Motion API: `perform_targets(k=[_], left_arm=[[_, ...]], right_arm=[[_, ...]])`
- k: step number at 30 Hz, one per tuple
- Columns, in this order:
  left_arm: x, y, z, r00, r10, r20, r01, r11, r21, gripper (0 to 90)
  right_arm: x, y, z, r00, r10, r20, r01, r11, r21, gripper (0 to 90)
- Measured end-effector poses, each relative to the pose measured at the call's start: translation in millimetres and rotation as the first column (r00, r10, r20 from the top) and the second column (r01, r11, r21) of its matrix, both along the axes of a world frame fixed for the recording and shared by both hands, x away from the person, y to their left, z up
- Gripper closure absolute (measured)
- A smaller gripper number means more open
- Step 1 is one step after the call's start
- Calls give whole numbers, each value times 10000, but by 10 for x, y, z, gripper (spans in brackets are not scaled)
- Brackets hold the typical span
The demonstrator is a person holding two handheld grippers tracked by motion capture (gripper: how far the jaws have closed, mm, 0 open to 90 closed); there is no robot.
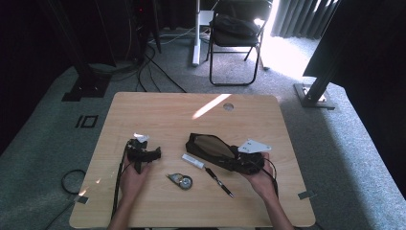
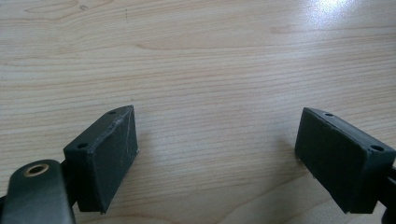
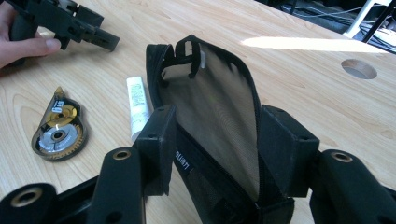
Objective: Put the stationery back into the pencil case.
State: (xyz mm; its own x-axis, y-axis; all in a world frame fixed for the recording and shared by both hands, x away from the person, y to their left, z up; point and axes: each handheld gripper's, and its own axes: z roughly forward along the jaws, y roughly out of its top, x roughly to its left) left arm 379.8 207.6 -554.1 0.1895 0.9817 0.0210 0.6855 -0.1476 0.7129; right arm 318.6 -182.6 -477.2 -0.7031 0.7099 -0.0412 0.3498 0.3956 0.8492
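At the centre right of the high view, a black mesh pencil pouch point(image 1: 210, 147) lay on the table point(image 1: 158, 108). The right gripper point(image 3: 215, 149) straddled its near end, fingers point(image 3: 159, 149) seemingly clasping it. The pouch looked light and floppy; its stiffer zipper edge seemed the best hold. The left gripper point(image 2: 217, 154) rested released, holding nothing.

Pouch point(image 1: 210, 146) right of glue stick point(image 1: 193, 161); correction tape point(image 1: 181, 180) left of pen point(image 1: 219, 181).

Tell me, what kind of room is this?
Probably a workroom or lab set up for recording. A bare wooden table stands on grey carpet, loose cables trail across the floor, a folding chair sits behind, and dark metal stands flank the table.
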Motion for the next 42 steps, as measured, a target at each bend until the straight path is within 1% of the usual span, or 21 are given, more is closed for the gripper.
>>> perform_targets(k=[9, 15, 21, 27, 32, 37, 42], left_arm=[[0, 0, 0, 10000, -1, 0, 1, 10000, 0, 134], [-1, -1, 0, 10000, 2, -2, -2, 10000, -2, 134], [-2, -4, -1, 10000, -8, 14, 8, 10000, -13, 134], [-2, -4, -1, 10000, -8, 14, 8, 10000, -15, 134], [-3, -4, -1, 10000, -10, 10, 10, 10000, -13, 134], [-3, -4, -1, 10000, -9, 14, 9, 10000, -14, 134], [-2, -4, -1, 10000, -7, 18, 7, 10000, -15, 134]], right_arm=[[-55, 70, -32, 10000, 25, 25, -24, 9994, -343, 489], [-93, 123, -58, 10000, -20, 40, 22, 9990, -448, 528], [-151, 158, -80, 9997, 144, 216, -135, 9990, -434, 588], [-199, 203, -100, 9993, 356, 150, -348, 9981, -509, 637], [-232, 224, -151, 9991, 412, 110, -405, 9974, -594, 640], [-266, 249, -214, 9988, 496, -55, -499, 9964, -681, 653], [-298, 273, -255, 9987, 500, -36, -501, 9955, -807, 667]])
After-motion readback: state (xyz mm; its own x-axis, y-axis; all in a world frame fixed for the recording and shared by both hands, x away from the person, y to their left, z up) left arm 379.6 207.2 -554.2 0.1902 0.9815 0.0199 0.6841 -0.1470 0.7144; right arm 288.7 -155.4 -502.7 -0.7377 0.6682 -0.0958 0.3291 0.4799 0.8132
